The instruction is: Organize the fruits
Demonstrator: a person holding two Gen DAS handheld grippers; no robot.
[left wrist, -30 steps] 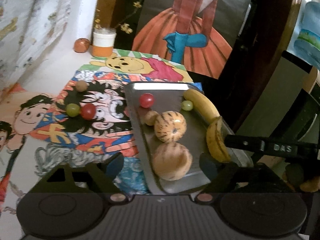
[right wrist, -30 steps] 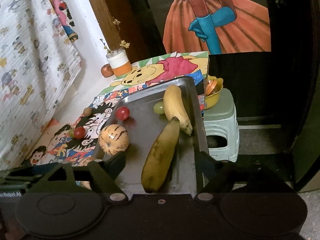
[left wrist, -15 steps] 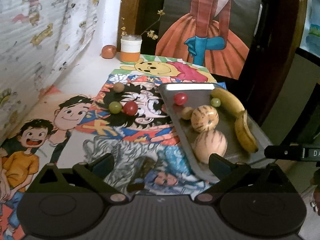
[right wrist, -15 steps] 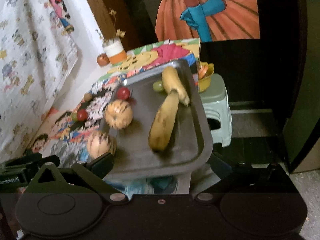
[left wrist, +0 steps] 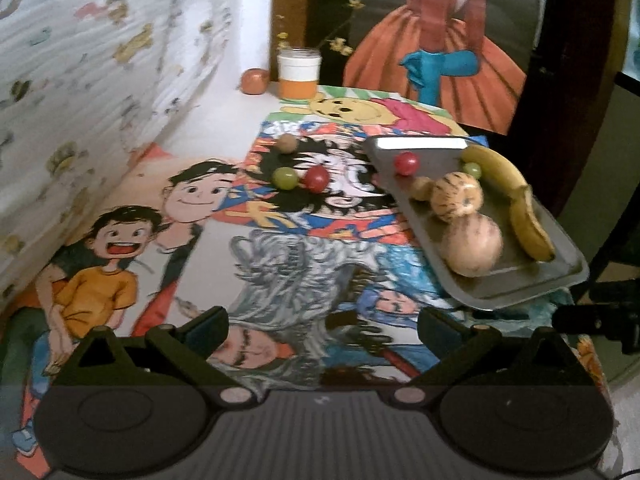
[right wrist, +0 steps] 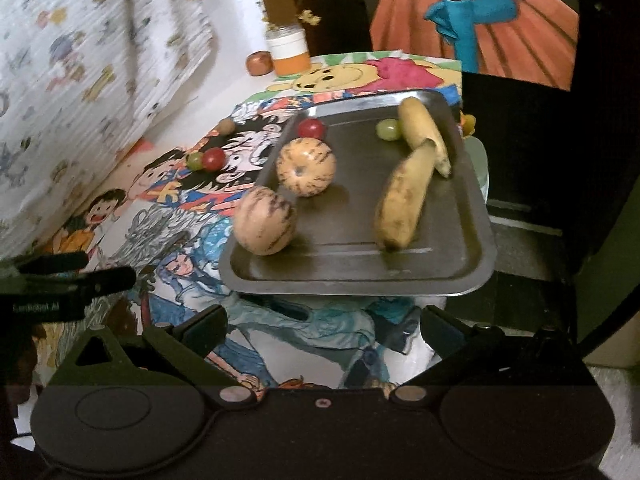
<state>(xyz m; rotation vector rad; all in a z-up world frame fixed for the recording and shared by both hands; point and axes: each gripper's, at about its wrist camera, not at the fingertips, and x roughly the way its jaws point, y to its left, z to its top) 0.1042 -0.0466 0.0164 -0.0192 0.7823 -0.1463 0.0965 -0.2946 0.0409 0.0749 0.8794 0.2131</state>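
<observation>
A metal tray (left wrist: 520, 292) (right wrist: 460, 216) sits at the table's right edge and holds two striped melons (left wrist: 472, 246) (right wrist: 265, 221), two bananas (left wrist: 528, 224) (right wrist: 404, 200), a red grape (left wrist: 406, 163) (right wrist: 311, 128), a green grape (right wrist: 388, 129) and a small brown fruit (left wrist: 422, 188). Loose on the cartoon cloth lie a green grape (left wrist: 285, 178), a red grape (left wrist: 317, 179) (right wrist: 214, 159) and a brown fruit (left wrist: 287, 143). My left gripper (left wrist: 322, 326) is open and empty over the cloth. My right gripper (right wrist: 324, 324) is open and empty in front of the tray.
A white and orange jar (left wrist: 300, 74) with dried flowers and a reddish fruit (left wrist: 254, 81) stand at the back. A patterned wall (left wrist: 100, 80) lines the left. A green stool (right wrist: 482, 168) stands beyond the table's right edge. The left gripper shows in the right wrist view (right wrist: 68, 280).
Both grippers have pulled back from the tray. The left one has also swung left, over the cartoon cloth. The fruits have not moved.
</observation>
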